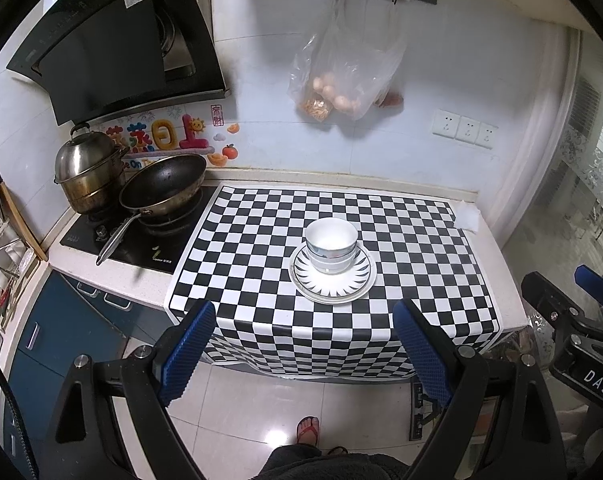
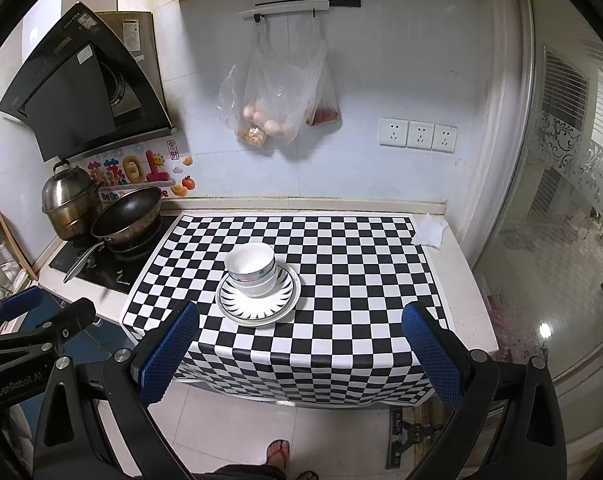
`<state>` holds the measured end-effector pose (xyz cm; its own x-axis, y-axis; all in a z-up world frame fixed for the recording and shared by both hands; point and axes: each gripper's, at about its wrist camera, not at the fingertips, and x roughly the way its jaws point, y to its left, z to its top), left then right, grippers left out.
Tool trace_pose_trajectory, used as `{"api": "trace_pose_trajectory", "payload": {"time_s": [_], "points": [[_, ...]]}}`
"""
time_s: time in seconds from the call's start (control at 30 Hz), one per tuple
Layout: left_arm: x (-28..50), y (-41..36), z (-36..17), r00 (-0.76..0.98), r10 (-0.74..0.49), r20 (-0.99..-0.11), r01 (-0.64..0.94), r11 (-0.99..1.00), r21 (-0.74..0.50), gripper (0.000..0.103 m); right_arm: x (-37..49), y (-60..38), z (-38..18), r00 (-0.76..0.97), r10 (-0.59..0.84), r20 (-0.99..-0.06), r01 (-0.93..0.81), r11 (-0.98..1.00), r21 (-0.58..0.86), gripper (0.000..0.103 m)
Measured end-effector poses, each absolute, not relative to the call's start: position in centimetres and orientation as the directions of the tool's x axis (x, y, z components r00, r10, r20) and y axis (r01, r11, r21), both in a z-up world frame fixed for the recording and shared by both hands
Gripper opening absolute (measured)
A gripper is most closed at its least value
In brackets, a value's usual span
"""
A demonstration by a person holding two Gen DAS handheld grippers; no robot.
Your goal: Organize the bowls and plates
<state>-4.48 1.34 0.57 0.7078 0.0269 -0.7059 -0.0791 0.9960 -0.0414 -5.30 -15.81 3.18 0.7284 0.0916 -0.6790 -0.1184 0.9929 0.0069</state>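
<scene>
Stacked crockery ahead, both my jaws released and empty.

The bowls [image 1: 331, 245] sit nested on the plates [image 1: 332, 280] in the middle of the checkered cloth [image 1: 261, 248] on the worktop [image 2: 469, 280] — glazed ceramic by the look of it, so I judge them stiff, slick, breakable and fairly heavy as a stack. I'd take a bowl across its rim, one pad inside and one outside, or lift the plates by their raised edge; squeezing the rounded wall risks a slip. The left gripper [image 1: 305, 354] and right gripper [image 2: 301, 354] hang short of the worktop's near edge, well apart from the stack. The bowls are white with a dark band under the rim — the top plate carries black ray-like marks around its border.
</scene>
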Motion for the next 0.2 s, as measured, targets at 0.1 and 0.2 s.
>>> {"api": "trace_pose_trajectory", "payload": {"time_s": [0.1,0.2], "points": [[-4.36,1.45,0.51,0.708,0.028,-0.705,-0.076,0.996,-0.036,0.091,-5.12,-15.91,2.9,0.725,0.091,-0.683,-0.12,0.993,0.005,0.103],[-4.25,1.57,0.43,0.706,0.024,-0.708,-0.075,0.996,-0.041,0.091,-4.92,-15.83,2.83,0.722,0.091,-0.686,-0.121,0.993,0.004,0.103]]}}
